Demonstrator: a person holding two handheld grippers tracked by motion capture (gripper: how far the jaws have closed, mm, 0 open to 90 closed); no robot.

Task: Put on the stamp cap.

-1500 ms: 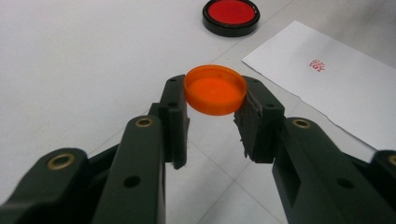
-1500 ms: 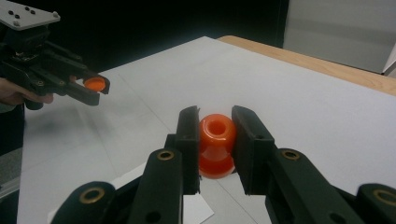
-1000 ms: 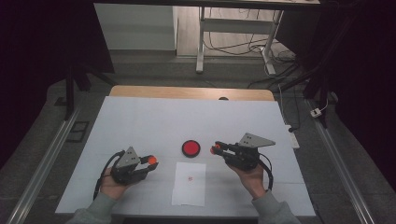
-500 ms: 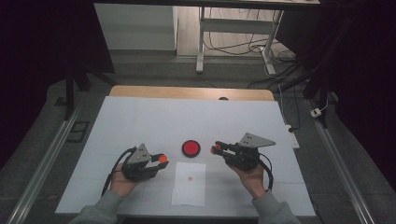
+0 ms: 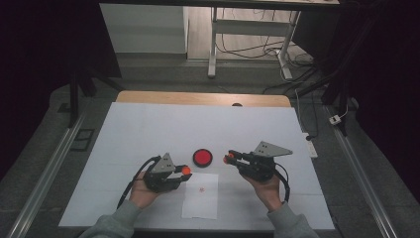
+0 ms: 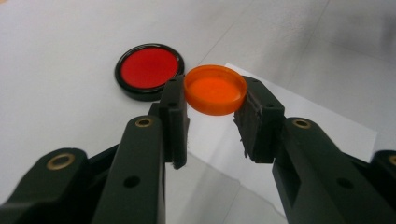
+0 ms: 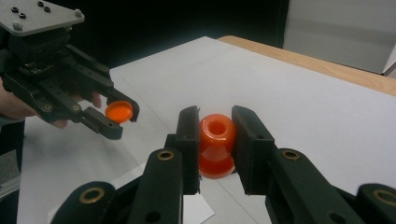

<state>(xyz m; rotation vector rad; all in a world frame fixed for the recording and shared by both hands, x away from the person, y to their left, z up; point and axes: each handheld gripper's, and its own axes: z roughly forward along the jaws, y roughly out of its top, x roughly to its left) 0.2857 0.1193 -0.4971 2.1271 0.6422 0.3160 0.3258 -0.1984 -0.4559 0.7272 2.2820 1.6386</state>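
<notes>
Just then my left tongs (image 6: 212,109) pinched a small orange cap (image 6: 215,88) by its rim, one pad on each side, holding it level above the counter (image 5: 148,129). Below and beyond it lay a red disc with a black rim (image 6: 149,71), flat on the white surface and apart from the cap. A sheet of paper (image 5: 200,196) lay on the counter near me, between my two hands. My right tongs (image 7: 215,140) were pressed onto an orange spool-shaped piece (image 7: 215,144), its open hole facing the camera on those tongs, its wider foot lower down. Seen from above, the left tongs (image 5: 184,171) sat just left of the red disc (image 5: 202,157), and the right tongs (image 5: 228,158) just right of it, both tips pointing inward toward each other.
</notes>
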